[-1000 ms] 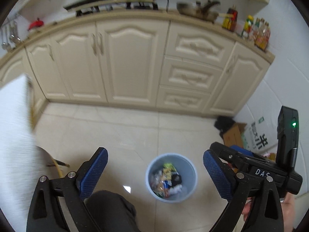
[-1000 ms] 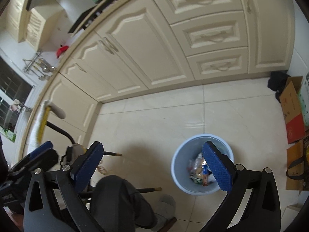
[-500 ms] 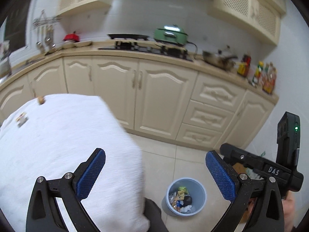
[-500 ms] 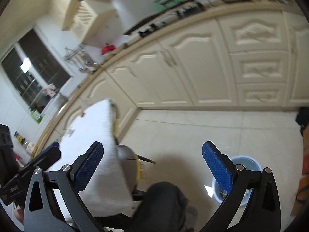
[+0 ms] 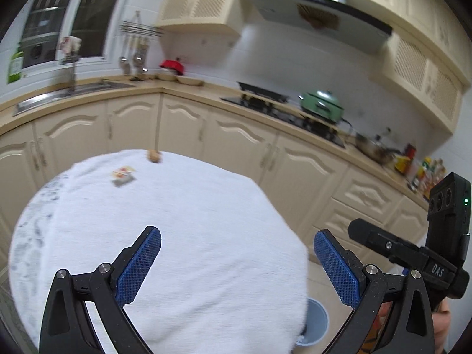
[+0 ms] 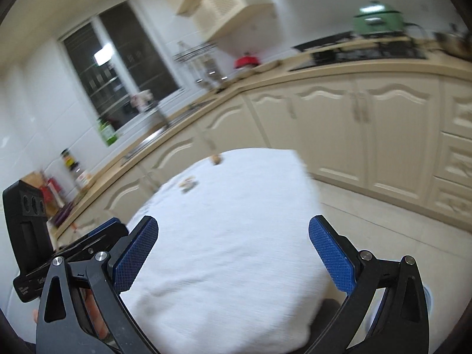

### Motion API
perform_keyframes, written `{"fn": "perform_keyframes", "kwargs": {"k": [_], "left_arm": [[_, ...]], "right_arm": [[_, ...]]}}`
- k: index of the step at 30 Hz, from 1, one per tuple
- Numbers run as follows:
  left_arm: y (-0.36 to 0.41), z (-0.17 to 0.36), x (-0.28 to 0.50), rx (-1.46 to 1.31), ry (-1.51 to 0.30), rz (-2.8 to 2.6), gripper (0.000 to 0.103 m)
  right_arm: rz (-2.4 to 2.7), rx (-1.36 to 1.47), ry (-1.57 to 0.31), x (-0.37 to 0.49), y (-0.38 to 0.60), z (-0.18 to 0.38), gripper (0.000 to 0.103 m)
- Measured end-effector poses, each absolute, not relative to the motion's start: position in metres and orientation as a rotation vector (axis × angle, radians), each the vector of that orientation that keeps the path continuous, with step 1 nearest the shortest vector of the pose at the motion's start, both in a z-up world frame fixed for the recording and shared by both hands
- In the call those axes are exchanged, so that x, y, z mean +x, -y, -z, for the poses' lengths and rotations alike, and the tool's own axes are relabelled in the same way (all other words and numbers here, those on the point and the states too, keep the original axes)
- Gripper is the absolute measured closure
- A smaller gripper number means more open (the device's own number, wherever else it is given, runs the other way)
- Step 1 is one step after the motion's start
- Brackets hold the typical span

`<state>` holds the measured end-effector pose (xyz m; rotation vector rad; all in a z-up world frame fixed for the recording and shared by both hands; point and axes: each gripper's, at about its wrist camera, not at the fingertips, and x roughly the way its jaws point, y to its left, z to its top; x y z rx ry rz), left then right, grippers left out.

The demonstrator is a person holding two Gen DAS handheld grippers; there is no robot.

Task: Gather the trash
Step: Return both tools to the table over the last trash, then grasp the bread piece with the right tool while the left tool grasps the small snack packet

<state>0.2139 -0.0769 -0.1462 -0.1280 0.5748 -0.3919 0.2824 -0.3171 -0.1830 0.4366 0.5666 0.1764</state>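
Observation:
A white-clothed table (image 5: 183, 236) (image 6: 236, 236) fills the lower middle of both views. On its far side lie a small printed wrapper (image 5: 123, 175) (image 6: 188, 184) and a small brown scrap (image 5: 154, 155) (image 6: 216, 159). My left gripper (image 5: 237, 265) is open above the near part of the cloth, holding nothing. My right gripper (image 6: 233, 256) is open too, also empty. The light blue trash bin (image 5: 314, 326) stands on the floor off the table's right edge, mostly hidden. The right gripper's body (image 5: 419, 253) shows in the left wrist view.
Cream kitchen cabinets (image 5: 236, 147) run behind the table under a counter with a sink (image 5: 67, 93), a hob and a green pot (image 5: 321, 104). Bottles (image 5: 424, 171) crowd the counter's right end. Tiled floor (image 6: 383, 224) lies right of the table.
Both views have swung up from the floor and the bin to the table top. The bin has dropped to the lower edge. Both grippers stay open.

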Motion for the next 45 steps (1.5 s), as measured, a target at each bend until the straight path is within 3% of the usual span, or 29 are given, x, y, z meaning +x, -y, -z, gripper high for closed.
{"fn": "perform_keyframes", "kwargs": {"k": [13, 21, 32, 40, 45], "left_arm": [[0.039, 0.139, 0.171, -0.152, -0.516, 0.206, 0.001], [0.025, 0.141, 0.199, -0.124, -0.515, 0.084, 0.001], [0.027, 0.162, 0.329, -0.093, -0.652, 0.047, 0.001], [0.061, 0.186, 0.483, 0.006, -0.784, 0.057, 0.001], [0.085, 0.208, 0.571, 0.074, -0.864, 0.086, 0.001]], "right_arm": [[-0.396, 0.381, -0.612, 0.341, 0.224, 0.185, 0.000], [-0.438, 0.335, -0.661, 0.379, 0.193, 0.198, 0.000], [-0.299, 0.190, -0.746, 0.472, 0.187, 0.224, 0.000], [-0.223, 0.136, -0.864, 0.583, 0.201, 0.262, 0.000], [-0.211, 0.121, -0.912, 0.637, 0.207, 0.278, 0.006]]}}
